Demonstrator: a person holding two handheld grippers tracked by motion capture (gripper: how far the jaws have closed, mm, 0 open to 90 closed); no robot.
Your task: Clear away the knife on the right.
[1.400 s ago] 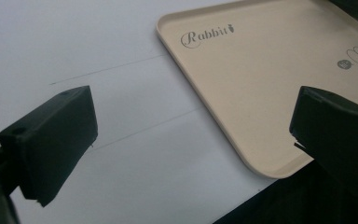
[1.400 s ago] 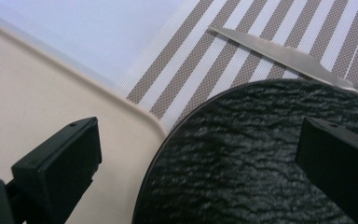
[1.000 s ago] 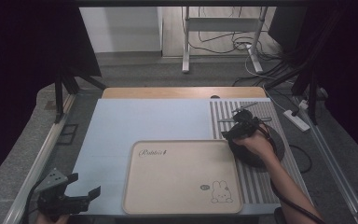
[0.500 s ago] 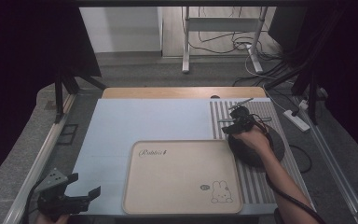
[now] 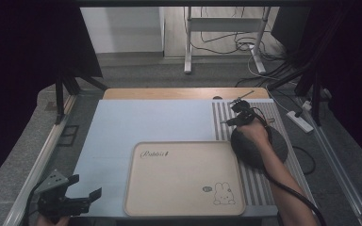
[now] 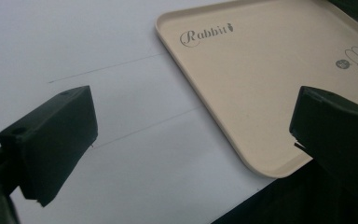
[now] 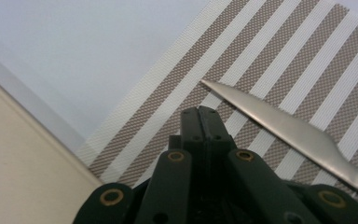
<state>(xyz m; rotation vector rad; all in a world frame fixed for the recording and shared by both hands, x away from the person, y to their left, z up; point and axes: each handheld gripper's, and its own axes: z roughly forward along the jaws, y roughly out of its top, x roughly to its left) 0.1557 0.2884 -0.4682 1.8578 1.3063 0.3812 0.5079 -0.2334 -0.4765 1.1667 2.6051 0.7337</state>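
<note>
— Now, what is being reached for, and where is it lying?

— A table knife is being approached. It is lying flat on the striped mat at the right side of the table, with its blade just beside the right gripper.

— Is anything being held by that gripper?

— Nothing is being seen between its tips. The jaws have just been closing and are now being pressed flat together, while the knife is being left alongside them. The left gripper is being kept wide open over the near left corner, with nothing in it.

— How is the knife being judged to handle?

— It is being taken as stiff, thin, light and slippery, since the metal is shining. Because it is lying so low on the weave, it is probably being made hard to pinch. The thicker handle is being judged the better place to grip, across its narrow sides, and not the tapering blade.

— Is any writing being read?

— "Rabbit" is being read in script on the beige tray, and a small rabbit drawing is being shown near its corner. The tiny badge beside it is being left unread.
</note>
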